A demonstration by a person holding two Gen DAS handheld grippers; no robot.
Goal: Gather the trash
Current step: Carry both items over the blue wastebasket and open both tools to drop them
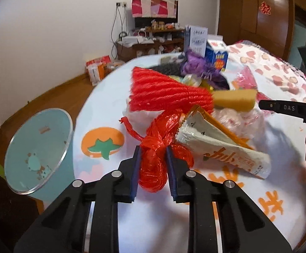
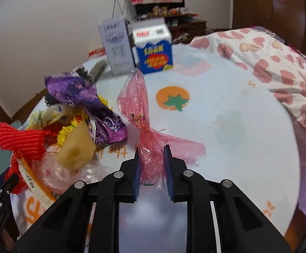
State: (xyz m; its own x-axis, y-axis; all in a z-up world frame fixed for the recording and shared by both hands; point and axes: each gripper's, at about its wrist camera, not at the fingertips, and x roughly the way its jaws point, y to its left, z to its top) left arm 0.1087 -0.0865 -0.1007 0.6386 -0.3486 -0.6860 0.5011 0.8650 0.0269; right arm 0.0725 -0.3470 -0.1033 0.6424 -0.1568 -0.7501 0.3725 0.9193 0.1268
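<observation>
Both tools are clamped on light, crushable plastic: the left tool (image 1: pixel 153 160) pinches the red bag (image 1: pixel 157 147) at its knotted waist, the right tool (image 2: pixel 151 162) the pink wrapper (image 2: pixel 141 113) near its twisted neck.

A: What carries the things?
B: A round desk with a white cloth printed with orange fruits (image 2: pixel 226 109).
A: What lies on it?
B: A heap of crumpled wrappers (image 1: pixel 195 97), two upright cartons (image 2: pixel 153 48), a pink-hearted blanket (image 2: pixel 279 63).
</observation>
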